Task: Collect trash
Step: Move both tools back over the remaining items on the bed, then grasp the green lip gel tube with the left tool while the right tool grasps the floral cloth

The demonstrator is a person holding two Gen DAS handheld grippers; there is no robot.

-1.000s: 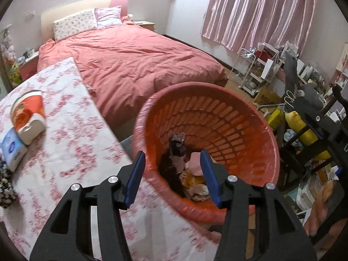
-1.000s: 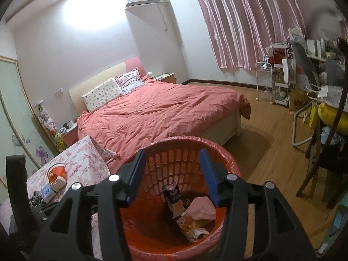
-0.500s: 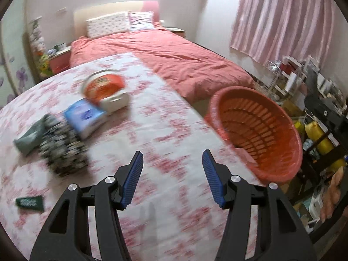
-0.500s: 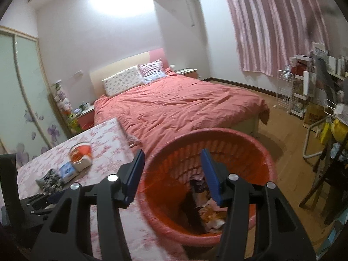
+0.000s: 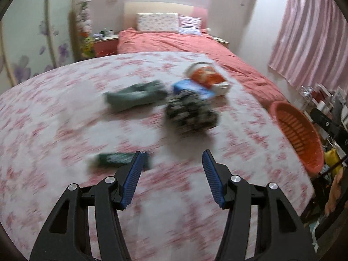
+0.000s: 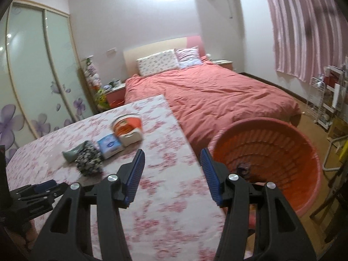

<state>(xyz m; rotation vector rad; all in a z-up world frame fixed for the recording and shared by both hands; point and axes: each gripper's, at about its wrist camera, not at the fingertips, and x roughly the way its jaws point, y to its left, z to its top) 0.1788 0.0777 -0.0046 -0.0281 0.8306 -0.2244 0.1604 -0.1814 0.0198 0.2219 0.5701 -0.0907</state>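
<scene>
The table (image 5: 54, 113) with the flowered cloth has wide free surface at 9 o'clock and close in front of the left gripper (image 5: 171, 163), whose jaws stand apart with nothing between them. At 12 o'clock a cluster blocks the way: a dark patterned bundle (image 5: 191, 114), a grey-green cloth (image 5: 134, 95), a blue tissue pack (image 5: 191, 88) and a red-white tub (image 5: 206, 76). A small green packet (image 5: 113, 159) lies at 10 o'clock, just beside the left pad. The orange basket (image 6: 271, 150) stands at 3 o'clock off the table edge.

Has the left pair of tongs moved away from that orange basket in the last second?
Yes. The left tongs swung off the orange basket, now at the picture's right edge, toward the table's clutter.
</scene>
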